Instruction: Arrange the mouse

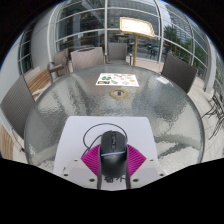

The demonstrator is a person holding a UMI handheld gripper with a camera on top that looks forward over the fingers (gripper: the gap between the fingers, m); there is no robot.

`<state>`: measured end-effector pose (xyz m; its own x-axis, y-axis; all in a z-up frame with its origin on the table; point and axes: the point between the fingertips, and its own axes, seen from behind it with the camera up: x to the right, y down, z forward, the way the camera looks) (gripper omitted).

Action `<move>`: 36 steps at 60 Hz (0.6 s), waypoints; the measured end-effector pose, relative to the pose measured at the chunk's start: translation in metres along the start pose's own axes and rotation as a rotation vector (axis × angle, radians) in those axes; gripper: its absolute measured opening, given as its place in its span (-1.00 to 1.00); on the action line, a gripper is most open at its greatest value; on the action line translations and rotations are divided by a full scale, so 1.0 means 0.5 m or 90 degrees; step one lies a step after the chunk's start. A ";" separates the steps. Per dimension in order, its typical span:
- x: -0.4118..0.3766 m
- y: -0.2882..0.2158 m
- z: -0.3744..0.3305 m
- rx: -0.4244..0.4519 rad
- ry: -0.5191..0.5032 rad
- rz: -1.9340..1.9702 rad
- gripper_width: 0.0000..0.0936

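A black computer mouse (112,148) sits between my gripper's (112,166) two fingers, nose pointing away from me. The magenta pads (92,160) press on both its sides, so the gripper is shut on it. Its dark cable (93,132) loops off the nose to the left. The mouse is over a white mouse mat (80,138) that lies on the near part of a round glass table (60,100). I cannot tell whether the mouse rests on the mat or hangs just above it.
A printed sheet (115,78) with green pictures lies beyond the mat near the table's middle, with a small round thing (120,94) just in front of it. Chairs (178,70) stand round the table. Large windows are behind.
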<state>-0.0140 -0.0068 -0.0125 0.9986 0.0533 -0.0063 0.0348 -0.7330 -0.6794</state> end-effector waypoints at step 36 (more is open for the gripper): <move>-0.043 -0.145 -0.215 0.069 0.023 -0.038 0.84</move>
<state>-0.0334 -0.0279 0.1158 0.9958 0.0683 0.0612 0.0909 -0.6516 -0.7531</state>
